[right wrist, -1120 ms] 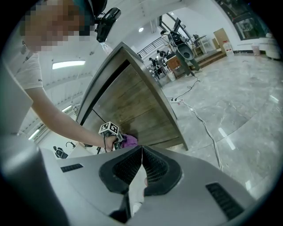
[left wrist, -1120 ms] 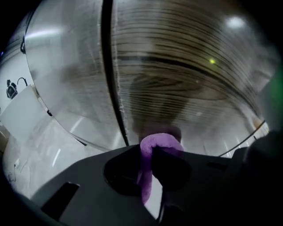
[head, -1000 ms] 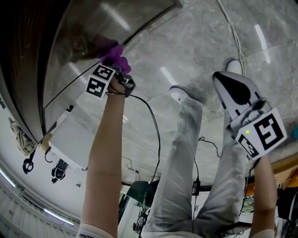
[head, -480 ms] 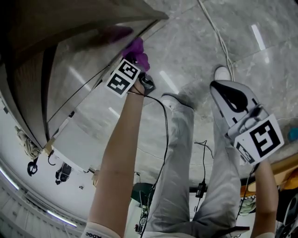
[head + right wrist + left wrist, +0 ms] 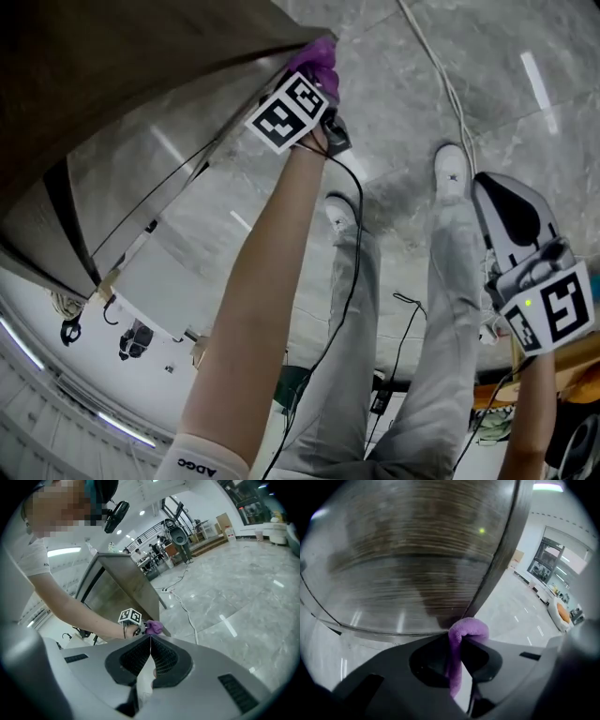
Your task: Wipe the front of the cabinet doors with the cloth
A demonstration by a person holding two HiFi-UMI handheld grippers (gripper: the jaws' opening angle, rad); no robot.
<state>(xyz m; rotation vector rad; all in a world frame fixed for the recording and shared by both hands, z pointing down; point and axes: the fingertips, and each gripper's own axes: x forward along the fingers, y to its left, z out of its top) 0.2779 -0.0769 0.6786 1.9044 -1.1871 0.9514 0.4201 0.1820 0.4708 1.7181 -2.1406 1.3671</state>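
Left claw (image 5: 458,654) grips the purple cloth (image 5: 468,629) at the cabinet door (image 5: 417,550) corner just ahead. Right claw (image 5: 150,654), closed on nothing, hangs aside. Wiping looks under way, coverage unclear.

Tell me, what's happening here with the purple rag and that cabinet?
A person holds a two-jaw gripper in each hand. The left gripper is shut on a purple cloth and holds it at a corner of the cabinet door, right by its edge. The right gripper, jaws together and empty, hangs off to the side, taking no part.
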